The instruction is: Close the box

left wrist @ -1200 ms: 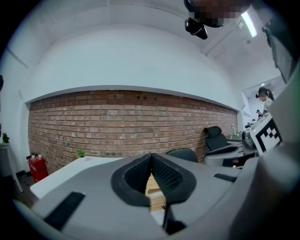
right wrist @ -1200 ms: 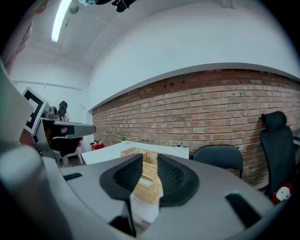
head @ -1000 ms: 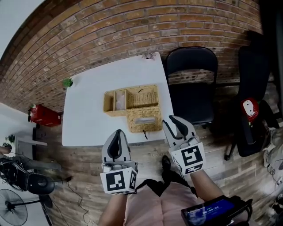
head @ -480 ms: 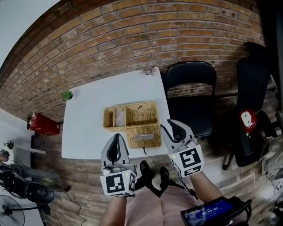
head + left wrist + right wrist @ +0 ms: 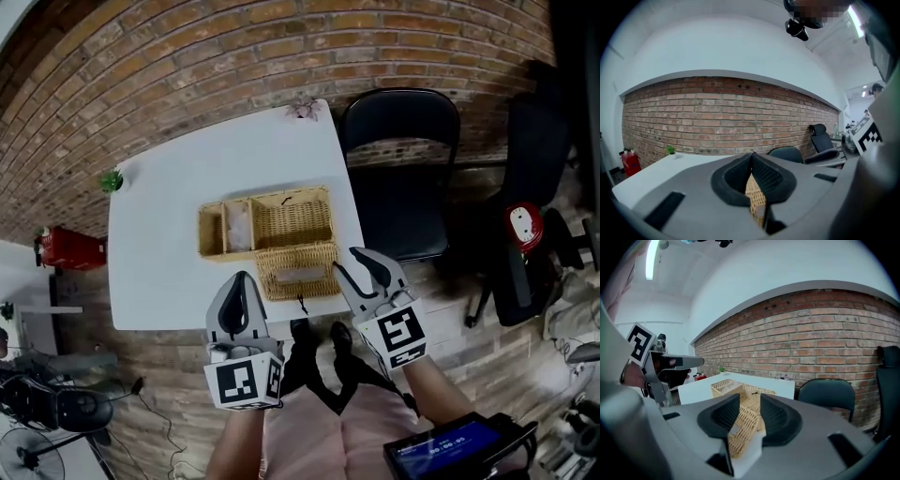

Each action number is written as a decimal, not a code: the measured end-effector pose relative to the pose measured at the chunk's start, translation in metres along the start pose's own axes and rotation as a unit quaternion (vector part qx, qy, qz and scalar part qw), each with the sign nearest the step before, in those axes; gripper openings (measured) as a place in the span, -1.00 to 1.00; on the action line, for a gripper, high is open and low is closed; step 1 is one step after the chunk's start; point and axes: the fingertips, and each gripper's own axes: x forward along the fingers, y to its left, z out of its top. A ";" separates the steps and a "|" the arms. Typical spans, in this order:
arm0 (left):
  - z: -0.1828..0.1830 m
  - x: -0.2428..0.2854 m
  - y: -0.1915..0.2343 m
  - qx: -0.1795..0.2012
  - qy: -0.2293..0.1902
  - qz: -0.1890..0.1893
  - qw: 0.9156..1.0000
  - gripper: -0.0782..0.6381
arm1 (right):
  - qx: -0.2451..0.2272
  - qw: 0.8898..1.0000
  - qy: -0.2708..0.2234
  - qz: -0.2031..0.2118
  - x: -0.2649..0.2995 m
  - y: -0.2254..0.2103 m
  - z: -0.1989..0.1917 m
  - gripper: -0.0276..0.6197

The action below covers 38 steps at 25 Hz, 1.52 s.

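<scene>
A white table (image 5: 159, 244) set against a brick wall (image 5: 234, 56), seen steeply from above. Right of the table's middle, a wicker box (image 5: 267, 223), open: two small compartments at its left, one with something pale inside, and a larger compartment at its right. Along the near side of that larger compartment, the wicker lid (image 5: 298, 272), folded out flat toward the person and reaching close to the table's near edge, with a dark cord (image 5: 302, 305) trailing from its near rim.

Below and left of the lid, the left gripper (image 5: 238, 281), tip close to the lid's near left corner, above the table edge. Pads (image 5: 771, 178) pressed together at the tips, nothing caught between them; only a sliver of wicker visible beyond the slit.

At the lid's near right corner, the right gripper (image 5: 352, 261), tips just beside the wicker; contact impossible to judge from above. Pads (image 5: 776, 418) a narrow way apart and opening, with nothing between them, the lid and box lying beyond the gap.

Past the table's right edge, a black folding chair (image 5: 398, 169). On the far left corner of the table, a small green plant (image 5: 112, 180).
</scene>
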 end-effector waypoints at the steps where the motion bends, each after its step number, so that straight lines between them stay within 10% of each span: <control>1: -0.005 0.002 0.002 -0.002 0.004 -0.003 1.000 -0.75 | 0.004 1.000 0.006 0.000 0.002 0.001 -0.006 -0.47; 18: -0.072 0.015 0.016 -0.013 0.057 -0.045 0.997 -0.75 | 0.082 0.991 0.107 0.014 0.023 0.021 -0.109 -0.25; 38: -0.079 0.022 0.024 -0.006 0.058 -0.058 0.997 -0.75 | 0.109 0.985 0.124 0.043 0.023 0.033 -0.125 -0.27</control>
